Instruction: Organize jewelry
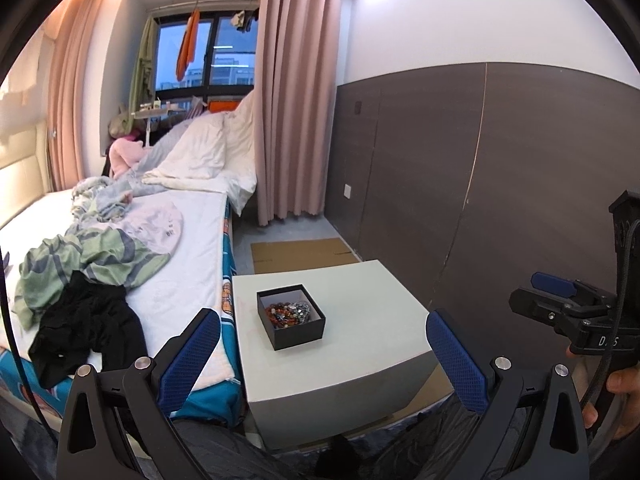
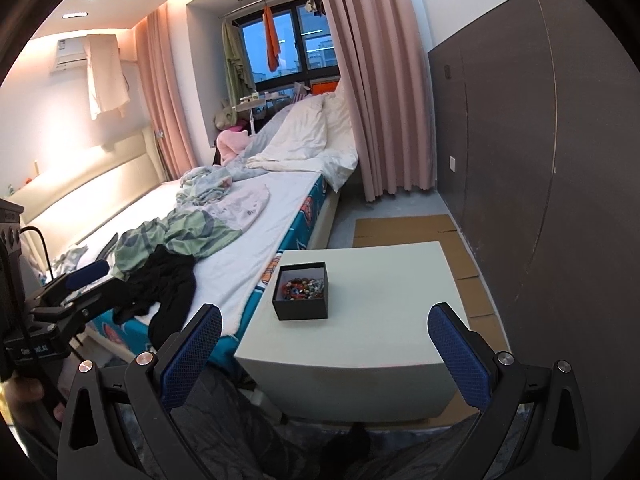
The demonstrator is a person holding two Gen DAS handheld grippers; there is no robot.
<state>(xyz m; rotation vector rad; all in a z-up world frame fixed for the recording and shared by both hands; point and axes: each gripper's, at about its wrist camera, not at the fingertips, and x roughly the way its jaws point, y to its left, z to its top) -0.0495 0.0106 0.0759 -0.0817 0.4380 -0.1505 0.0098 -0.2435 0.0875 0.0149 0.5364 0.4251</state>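
Note:
A small black open box (image 1: 291,318) sits on a white side table (image 1: 360,344); it holds a heap of beaded bracelets (image 1: 289,313), red, brown and silver. It shows in the right wrist view too (image 2: 301,291), with the beads (image 2: 301,285) inside. My left gripper (image 1: 326,354) is open and empty, held back from the table's near edge, the box ahead between its blue pads (image 1: 192,356). My right gripper (image 2: 326,350) is open and empty, also short of the table. Each gripper shows at the edge of the other's view (image 1: 560,304) (image 2: 76,284).
A bed (image 1: 168,280) with rumpled clothes runs along the table's left side. A dark wall panel (image 1: 500,184) stands to the right. Flattened cardboard (image 1: 300,254) lies on the floor behind the table. Pink curtains (image 1: 296,92) hang at the back.

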